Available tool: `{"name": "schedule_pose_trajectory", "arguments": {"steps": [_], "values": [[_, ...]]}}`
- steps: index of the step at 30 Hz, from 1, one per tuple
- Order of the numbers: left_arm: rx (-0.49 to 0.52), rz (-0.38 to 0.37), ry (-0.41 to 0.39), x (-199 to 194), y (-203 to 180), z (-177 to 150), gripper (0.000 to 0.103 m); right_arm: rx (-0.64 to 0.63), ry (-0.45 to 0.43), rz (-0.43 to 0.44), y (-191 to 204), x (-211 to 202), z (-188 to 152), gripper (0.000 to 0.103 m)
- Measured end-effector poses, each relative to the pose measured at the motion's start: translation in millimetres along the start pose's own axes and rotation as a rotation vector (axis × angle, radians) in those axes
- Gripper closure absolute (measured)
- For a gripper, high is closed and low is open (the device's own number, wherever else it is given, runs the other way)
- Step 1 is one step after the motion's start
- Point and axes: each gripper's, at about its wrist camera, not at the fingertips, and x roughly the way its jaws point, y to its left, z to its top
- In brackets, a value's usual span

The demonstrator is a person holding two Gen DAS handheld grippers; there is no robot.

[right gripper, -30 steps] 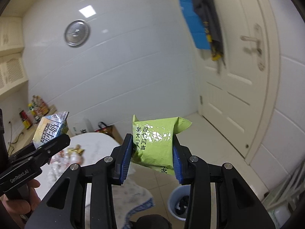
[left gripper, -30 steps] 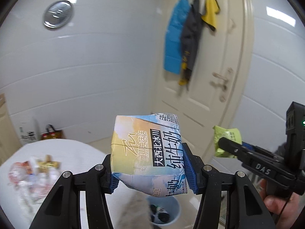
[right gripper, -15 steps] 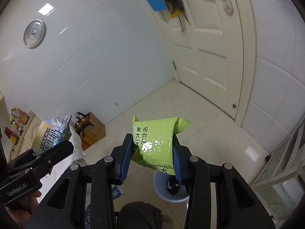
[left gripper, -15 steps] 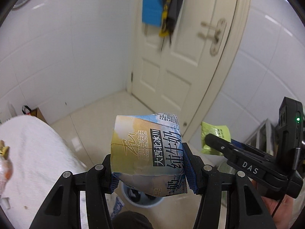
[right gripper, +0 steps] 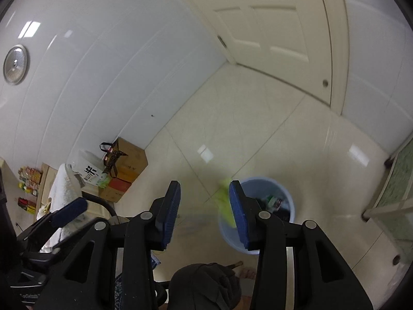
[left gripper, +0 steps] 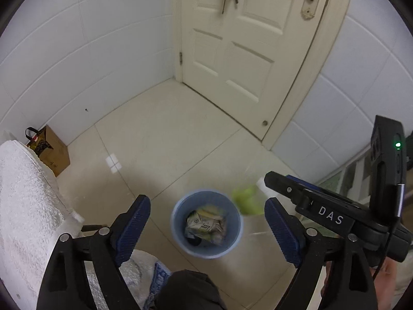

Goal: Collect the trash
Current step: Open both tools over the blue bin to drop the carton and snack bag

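A blue bin [left gripper: 173, 218] stands on the tiled floor below both grippers. The crushed milk carton [left gripper: 205, 226] lies inside it among other rubbish. My left gripper [left gripper: 206, 202] hangs above the bin, jaws opening wide with nothing between them. The green snack packet [left gripper: 246, 201] is a blur falling at the bin's right rim. In the right wrist view, my right gripper [right gripper: 205, 186] is opening, and the green packet [right gripper: 224, 201] drops past its right finger toward the bin [right gripper: 285, 193]. The pads press on nothing.
A table with a white textured cloth [left gripper: 20, 193] is at the left, a brown paper bag [left gripper: 50, 152] and cardboard boxes [right gripper: 126, 168] behind it against the wall. A shut white door [left gripper: 245, 51] lies ahead. The person's dark-clothed knee [left gripper: 185, 292] is just below the grippers.
Both grippers tipped down over the bin. The left jaws spread and the milk carton dropped in. The right jaws widened and the green packet slipped out, falling.
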Motion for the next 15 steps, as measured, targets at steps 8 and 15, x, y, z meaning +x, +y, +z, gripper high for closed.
{"name": "schedule_pose_trajectory", "arguments": {"steps": [8, 15], "values": [[0.000, 0.046, -0.055, -2, -13, 11, 0.007, 0.048, -0.021, -0.033, -6, -3, -5, 0.000], [0.003, 0.058, -0.113, -29, -14, -8, 0.003, 0.026, -0.042, -0.068, 7, -15, -5, 0.000]]}}
